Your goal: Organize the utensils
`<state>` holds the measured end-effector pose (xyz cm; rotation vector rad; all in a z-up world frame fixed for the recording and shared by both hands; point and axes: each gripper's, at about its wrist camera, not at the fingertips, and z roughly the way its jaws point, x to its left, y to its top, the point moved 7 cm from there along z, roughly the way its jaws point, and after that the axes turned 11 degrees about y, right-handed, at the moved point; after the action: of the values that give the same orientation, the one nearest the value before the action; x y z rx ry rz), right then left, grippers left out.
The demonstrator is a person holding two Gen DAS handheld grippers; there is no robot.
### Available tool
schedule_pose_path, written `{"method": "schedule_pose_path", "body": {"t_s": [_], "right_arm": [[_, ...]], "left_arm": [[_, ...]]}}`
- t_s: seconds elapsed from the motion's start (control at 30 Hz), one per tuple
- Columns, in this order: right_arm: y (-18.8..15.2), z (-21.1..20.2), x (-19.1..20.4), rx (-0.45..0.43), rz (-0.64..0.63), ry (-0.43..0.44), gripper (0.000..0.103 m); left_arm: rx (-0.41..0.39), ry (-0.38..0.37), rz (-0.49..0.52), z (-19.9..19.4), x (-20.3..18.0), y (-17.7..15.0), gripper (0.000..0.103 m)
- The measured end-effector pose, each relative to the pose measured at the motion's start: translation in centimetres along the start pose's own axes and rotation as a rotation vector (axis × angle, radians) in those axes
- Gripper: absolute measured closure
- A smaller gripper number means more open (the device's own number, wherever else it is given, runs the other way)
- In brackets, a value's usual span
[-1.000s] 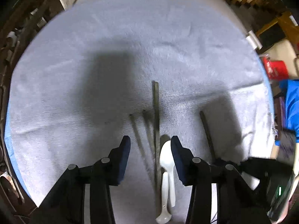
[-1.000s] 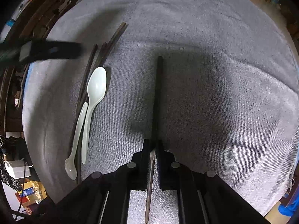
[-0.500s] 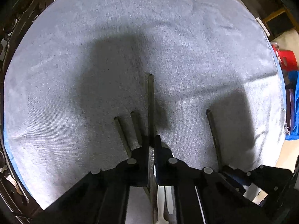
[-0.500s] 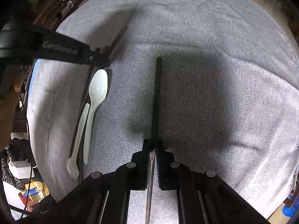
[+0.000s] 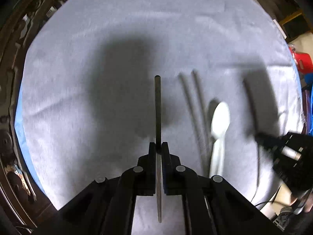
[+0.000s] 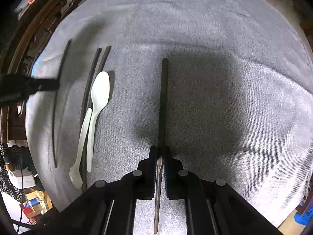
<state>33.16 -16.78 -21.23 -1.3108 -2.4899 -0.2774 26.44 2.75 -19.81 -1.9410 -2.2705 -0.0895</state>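
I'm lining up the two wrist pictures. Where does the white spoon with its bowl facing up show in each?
Left wrist: the white spoon lies right of centre, beside two dark chopsticks.
Right wrist: the same spoon lies left of centre, over a second white spoon.
Shared landmark: that chopstick pair.

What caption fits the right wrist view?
Right gripper clamps a dark chopstick over grey cloth; two white spoons lie beside it.

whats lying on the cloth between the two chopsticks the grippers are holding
In the right wrist view, a loose pair of chopsticks and two white spoons lie between the left gripper's chopstick and the right gripper's chopstick.
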Motion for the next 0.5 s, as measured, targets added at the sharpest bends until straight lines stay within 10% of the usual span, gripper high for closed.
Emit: {"method": "schedule_pose_path", "body": {"t_s": [0.5], "right_arm": [[3.2, 0.5, 0.6, 0.185, 0.02, -0.101, 0.093]], "left_arm": [[0.148, 0.005, 0.067, 3.7, -0.2, -2.2, 0.098]]}}
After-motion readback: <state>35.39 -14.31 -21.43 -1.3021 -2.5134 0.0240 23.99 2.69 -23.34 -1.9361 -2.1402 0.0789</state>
